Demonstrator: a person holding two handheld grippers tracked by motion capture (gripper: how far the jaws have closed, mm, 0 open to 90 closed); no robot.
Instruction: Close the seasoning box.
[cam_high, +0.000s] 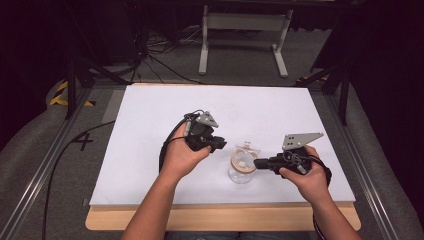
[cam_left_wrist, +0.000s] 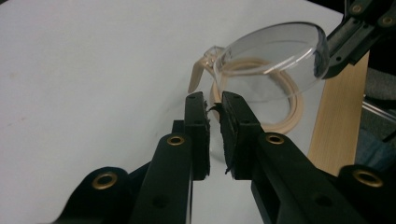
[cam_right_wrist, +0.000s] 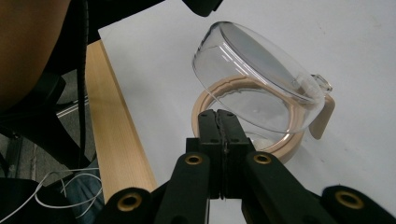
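Observation:
A small clear glass jar (cam_high: 241, 169) with a tan seal ring (cam_right_wrist: 204, 101) stands on the white table top (cam_high: 150, 130), near its front edge. Its clear hinged lid (cam_right_wrist: 257, 77) is tilted up over the mouth, and a tan clasp (cam_right_wrist: 323, 116) hangs at the hinge side. Something small and white (cam_right_wrist: 262, 139) lies inside. My right gripper (cam_right_wrist: 217, 114) is shut, its tips at the jar's rim under the raised lid. My left gripper (cam_left_wrist: 213, 100) points at the jar from the other side, a little short of it. Its jaws stand a narrow gap apart with nothing between them.
The table's wooden front edge (cam_high: 225, 217) runs just behind the jar on the person's side. Bare white surface spreads to the left and far side. A white metal frame (cam_high: 245, 30) and cables (cam_high: 165, 60) are on the floor beyond the table.

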